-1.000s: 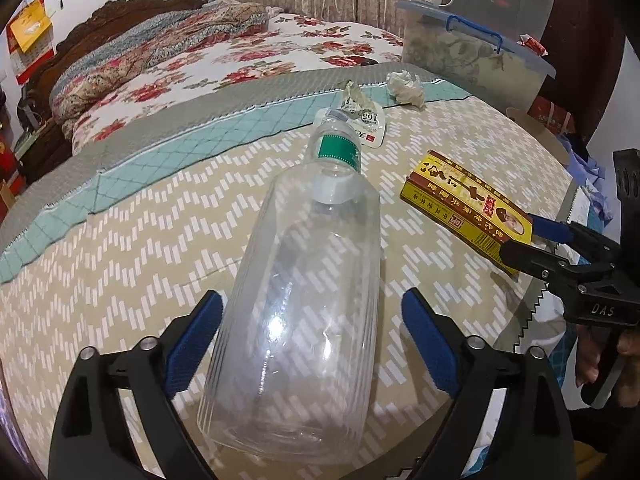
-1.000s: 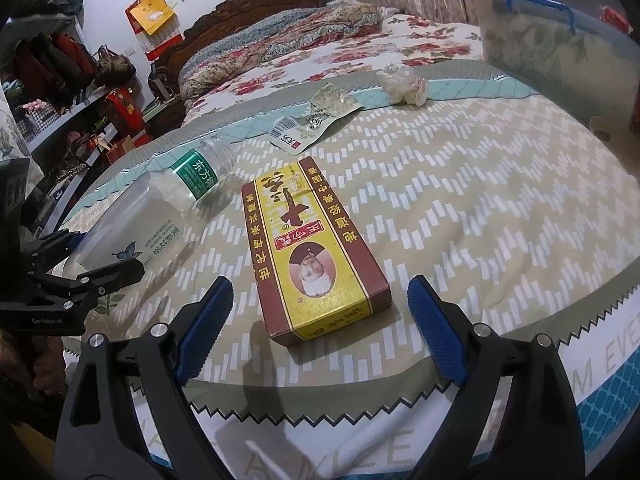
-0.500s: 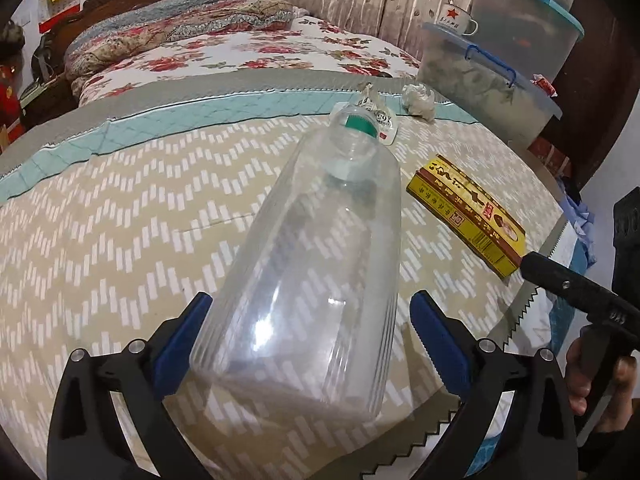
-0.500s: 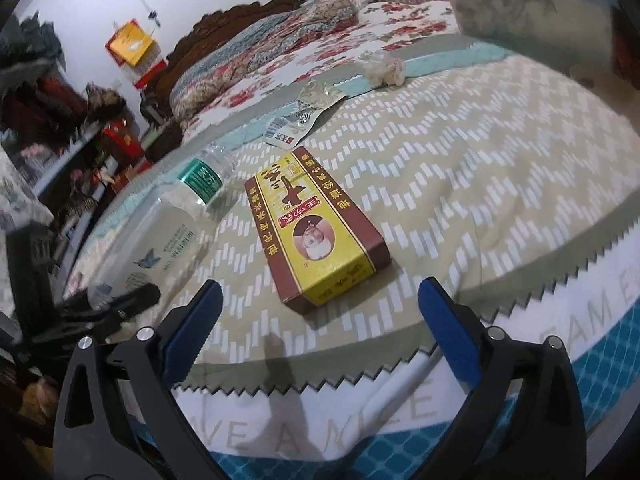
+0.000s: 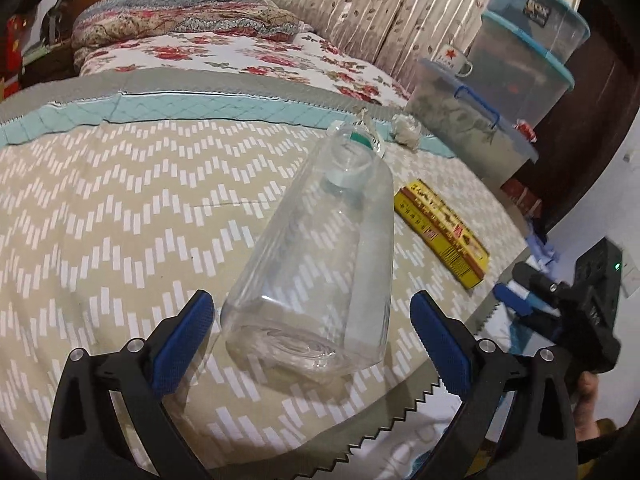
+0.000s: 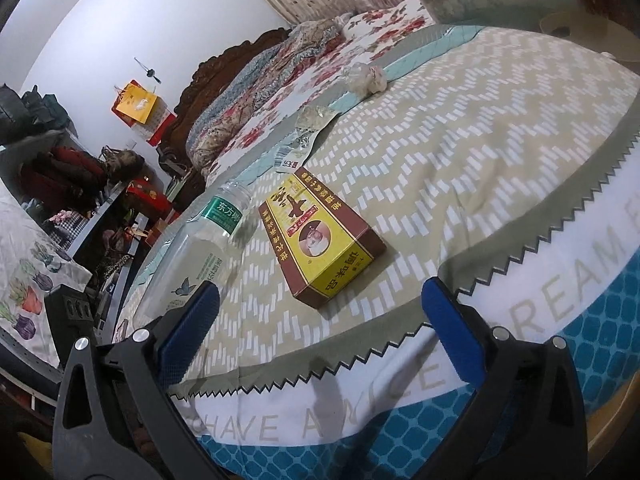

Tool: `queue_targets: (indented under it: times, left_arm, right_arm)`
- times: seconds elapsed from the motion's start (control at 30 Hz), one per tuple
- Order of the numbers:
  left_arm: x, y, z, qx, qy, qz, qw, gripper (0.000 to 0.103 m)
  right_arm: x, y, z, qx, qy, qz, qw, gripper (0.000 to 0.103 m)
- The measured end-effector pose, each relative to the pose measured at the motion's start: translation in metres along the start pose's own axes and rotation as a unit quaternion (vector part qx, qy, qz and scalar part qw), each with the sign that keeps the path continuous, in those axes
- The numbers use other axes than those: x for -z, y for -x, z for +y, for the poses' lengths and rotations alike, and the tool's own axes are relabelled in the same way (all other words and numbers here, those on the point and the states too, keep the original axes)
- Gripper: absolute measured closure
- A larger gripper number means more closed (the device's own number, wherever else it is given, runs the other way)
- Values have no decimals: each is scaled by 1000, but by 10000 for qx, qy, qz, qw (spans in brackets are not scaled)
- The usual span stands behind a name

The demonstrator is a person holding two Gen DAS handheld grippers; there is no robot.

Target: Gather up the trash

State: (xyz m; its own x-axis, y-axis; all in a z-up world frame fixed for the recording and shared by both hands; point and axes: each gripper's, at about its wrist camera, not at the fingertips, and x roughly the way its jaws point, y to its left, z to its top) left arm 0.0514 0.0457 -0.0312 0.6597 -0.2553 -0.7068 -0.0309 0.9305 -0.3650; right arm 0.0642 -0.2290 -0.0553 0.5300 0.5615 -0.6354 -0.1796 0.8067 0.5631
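Straddling the clear empty plastic bottle (image 5: 320, 256), left gripper (image 5: 312, 328) gaping wide; right gripper (image 6: 320, 324) wide too, yellow-maroon cardboard box (image 6: 320, 240) at 12 o'clock.

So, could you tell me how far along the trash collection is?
Nothing looks collected. The left hand-held gripper is open around the empty bottle; the right hand-held gripper is open before the yellow box. Wrapper and crumpled tissue remain.
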Motion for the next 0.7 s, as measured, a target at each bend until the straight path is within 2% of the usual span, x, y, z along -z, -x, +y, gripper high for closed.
queue_targets:
  times: [0.1,0.3,0.37,0.47,0.57,0.7]
  left_arm:
    - [2,2,-1,14,-71,17,10000,9]
    - [6,1,-13,-318,-468,215,9982,9]
    - [3,6,-12,-370,-433,86,9983,9]
    - [-4,27,-10,-561,-442,-425,9965,9]
    - [-15,38,-12,-713,-539,-695,9936,9]
    - [-32,31,-23,-733,-855,-606,9918,9]
  right_arm:
    - [8,2,4,50,93,-92,9999,3]
    - [15,5,7,33,231,-150,9996,3]
    - [16,7,6,63,194,-171,9996,3]
    - [19,16,2,235,63,-383,9990,3]
    - [12,31,7,429,341,-794,9953,3]
    - [-6,28,24,503,1004,-653,9915,3]
